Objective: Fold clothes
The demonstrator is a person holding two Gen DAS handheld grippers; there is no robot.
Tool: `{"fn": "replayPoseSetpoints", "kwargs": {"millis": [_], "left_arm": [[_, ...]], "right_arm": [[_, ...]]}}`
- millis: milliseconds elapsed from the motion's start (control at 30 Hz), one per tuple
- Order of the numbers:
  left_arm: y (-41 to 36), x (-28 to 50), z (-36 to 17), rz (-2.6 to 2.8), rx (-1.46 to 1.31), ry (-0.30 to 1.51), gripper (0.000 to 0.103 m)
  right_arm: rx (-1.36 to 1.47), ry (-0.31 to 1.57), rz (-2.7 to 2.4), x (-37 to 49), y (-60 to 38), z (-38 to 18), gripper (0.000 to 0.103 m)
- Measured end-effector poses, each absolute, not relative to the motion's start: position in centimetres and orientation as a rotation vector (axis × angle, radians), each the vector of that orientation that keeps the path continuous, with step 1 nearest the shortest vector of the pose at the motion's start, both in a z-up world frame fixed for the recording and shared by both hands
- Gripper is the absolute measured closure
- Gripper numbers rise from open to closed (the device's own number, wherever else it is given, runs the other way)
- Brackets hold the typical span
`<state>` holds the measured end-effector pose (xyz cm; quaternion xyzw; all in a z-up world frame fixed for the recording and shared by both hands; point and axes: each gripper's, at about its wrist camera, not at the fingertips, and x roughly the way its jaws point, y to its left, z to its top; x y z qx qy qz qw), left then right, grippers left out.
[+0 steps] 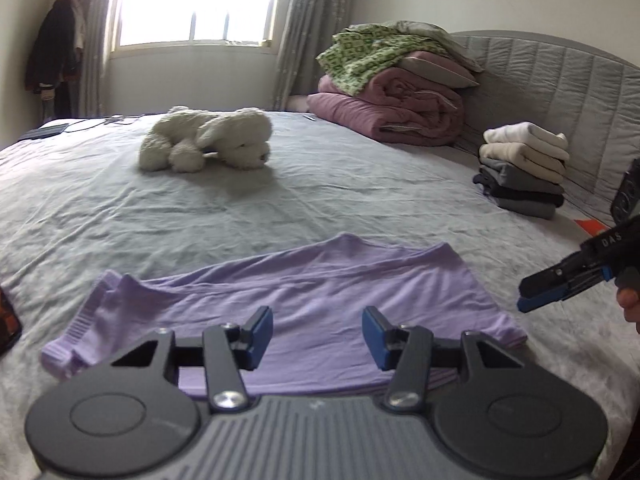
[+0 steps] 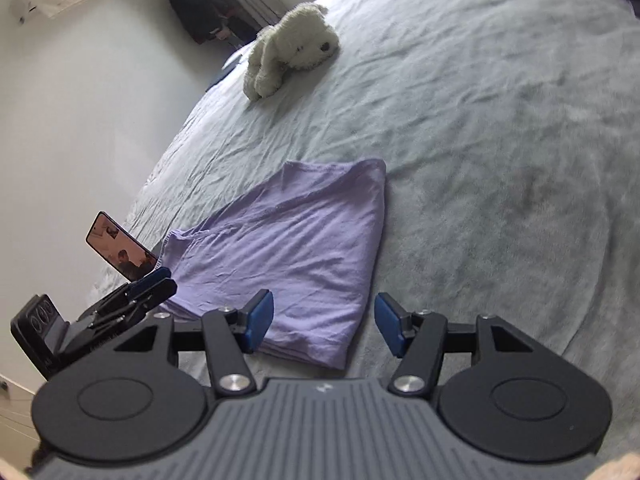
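While the lilac garment [image 1: 304, 300] lies folded flat on the near part of the grey bed [image 1: 320, 200], the left gripper [image 1: 317, 338] hangs just above its near edge, jaws spread wide and holding nothing, cloth showing in the gap between the blue pads. Off to the right, the right gripper [image 1: 538, 294] sits beside the garment's right end; from the left wrist view its pads look close together, yet its own camera shows the right gripper [image 2: 324, 328] with jaws wide apart and empty, the garment's [image 2: 288, 252] near corner lying between them and towards the left pad. Far across the bed [image 2: 480, 120] a white plush dog [image 1: 208, 138] lies on its side. At the far right, a stack of folded clothes [image 1: 522, 170] rests against the headboard [image 1: 560, 80], a pink duvet pile [image 1: 392, 108] beyond it
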<state>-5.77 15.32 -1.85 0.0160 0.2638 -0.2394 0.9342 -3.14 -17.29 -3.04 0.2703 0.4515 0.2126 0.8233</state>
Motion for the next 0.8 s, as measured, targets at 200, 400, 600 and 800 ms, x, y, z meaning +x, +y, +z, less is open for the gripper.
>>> {"fn": "replayPoseSetpoints", "kwargs": {"millis": [200,400,600,800], "left_arm": [[9.7,-7.2,-2.8,-0.605,0.194,0.538,0.048],[5.7,-8.1,-3.4,-0.697,0.309,0.527,0.048],[3.0,-9.0,-3.7,-0.753,0.395,0.504,0.048],[0.3,-9.9,-4.3,-0.772,0.501,0.471,0.048]], "right_arm": [[0.695,1.055,0.456,-3.2,-17.8,-4.7,0.050],[0.786,1.089,0.482,-3.0,-18.3,-5.4,0.069],[0.845,1.101,0.487,-2.8,-18.8,-5.8,0.095],[0.861,1.072,0.513,-3.0,-19.4,-4.5,0.096]]}}
